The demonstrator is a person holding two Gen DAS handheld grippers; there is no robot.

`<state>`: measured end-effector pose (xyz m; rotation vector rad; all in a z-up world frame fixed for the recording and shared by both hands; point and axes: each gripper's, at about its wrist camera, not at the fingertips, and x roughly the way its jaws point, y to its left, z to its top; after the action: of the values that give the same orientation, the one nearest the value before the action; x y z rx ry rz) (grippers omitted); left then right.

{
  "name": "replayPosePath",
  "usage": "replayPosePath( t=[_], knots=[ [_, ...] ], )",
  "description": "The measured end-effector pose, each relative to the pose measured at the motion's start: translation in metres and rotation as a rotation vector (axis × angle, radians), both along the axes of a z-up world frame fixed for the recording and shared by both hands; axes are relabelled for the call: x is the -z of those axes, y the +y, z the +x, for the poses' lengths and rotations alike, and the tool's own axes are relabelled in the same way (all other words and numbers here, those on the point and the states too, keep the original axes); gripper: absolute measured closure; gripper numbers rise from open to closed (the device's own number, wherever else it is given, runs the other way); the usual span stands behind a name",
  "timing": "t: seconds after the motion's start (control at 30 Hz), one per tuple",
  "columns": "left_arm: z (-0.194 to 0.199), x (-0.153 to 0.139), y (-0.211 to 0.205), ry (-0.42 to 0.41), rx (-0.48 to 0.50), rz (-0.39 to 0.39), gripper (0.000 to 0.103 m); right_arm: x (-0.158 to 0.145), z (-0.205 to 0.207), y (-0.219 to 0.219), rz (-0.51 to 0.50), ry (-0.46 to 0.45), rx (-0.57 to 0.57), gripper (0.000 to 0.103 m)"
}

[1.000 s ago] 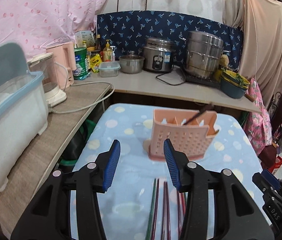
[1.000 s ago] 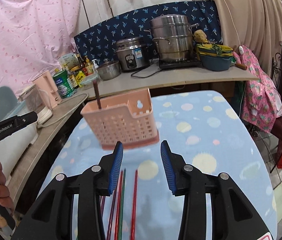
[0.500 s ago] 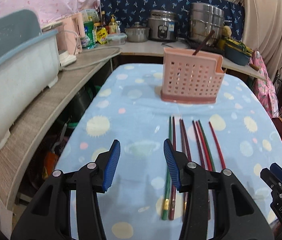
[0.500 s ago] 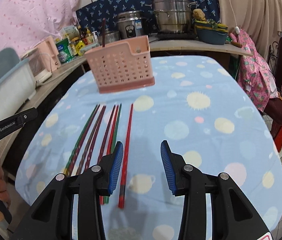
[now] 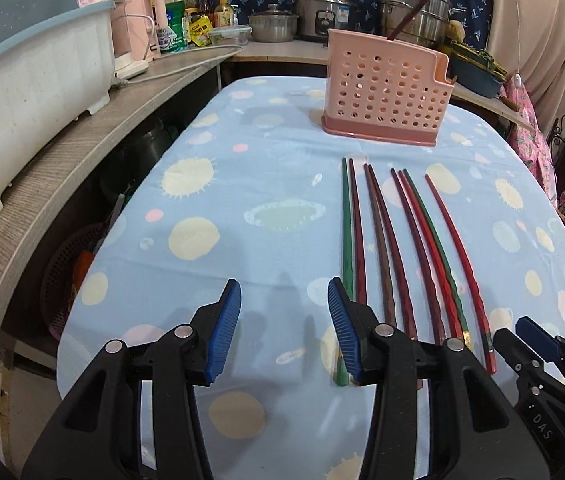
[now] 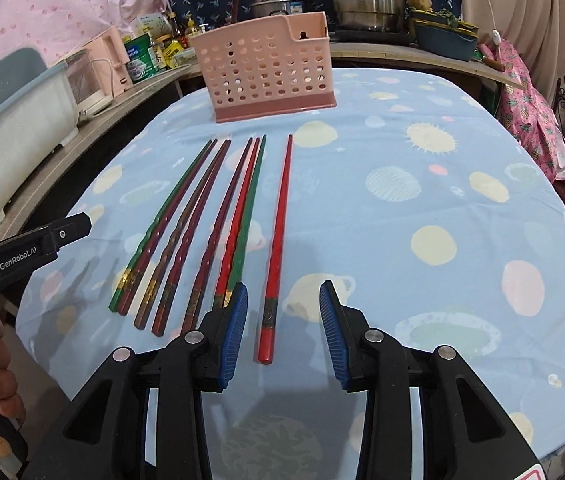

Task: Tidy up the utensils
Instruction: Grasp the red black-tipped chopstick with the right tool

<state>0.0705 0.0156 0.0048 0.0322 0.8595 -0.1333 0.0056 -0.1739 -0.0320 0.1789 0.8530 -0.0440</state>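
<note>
Several red, maroon and green chopsticks point(image 5: 398, 240) lie side by side on the blue cloth, also in the right wrist view point(image 6: 210, 220). A pink perforated utensil holder point(image 5: 386, 88) stands upright beyond them with one dark chopstick point(image 5: 408, 16) leaning in it; it also shows in the right wrist view point(image 6: 266, 68). My left gripper point(image 5: 282, 324) is open and empty, just left of the chopsticks' near ends. My right gripper point(image 6: 282, 332) is open, its fingers on either side of the handle end of the lone red chopstick point(image 6: 278, 240).
A wooden counter point(image 5: 62, 160) on the left carries a white and blue dish rack point(image 5: 22, 80), a kettle and bottles. Steel pots point(image 5: 414, 8) stand at the back. The table point(image 6: 442, 184) drops off at the near and right edges.
Both grippers have pulled back toward the table's near edge and dropped lower. The chopsticks and holder now lie further ahead. Both grippers stay open.
</note>
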Motion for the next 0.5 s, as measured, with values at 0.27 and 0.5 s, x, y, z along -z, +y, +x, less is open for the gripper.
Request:
replayPosePath(
  t=[0.27, 0.5],
  knots=[
    [-0.004, 0.010, -0.001, 0.031, 0.007, -0.006, 0.060, 0.011, 0.001, 0.007, -0.011, 0.028, -0.017, 0.088],
    [-0.007, 0.015, -0.005, 0.049, 0.024, -0.014, 0.060, 0.013, -0.001, 0.006, -0.040, 0.026, -0.013, 0.096]
  ],
)
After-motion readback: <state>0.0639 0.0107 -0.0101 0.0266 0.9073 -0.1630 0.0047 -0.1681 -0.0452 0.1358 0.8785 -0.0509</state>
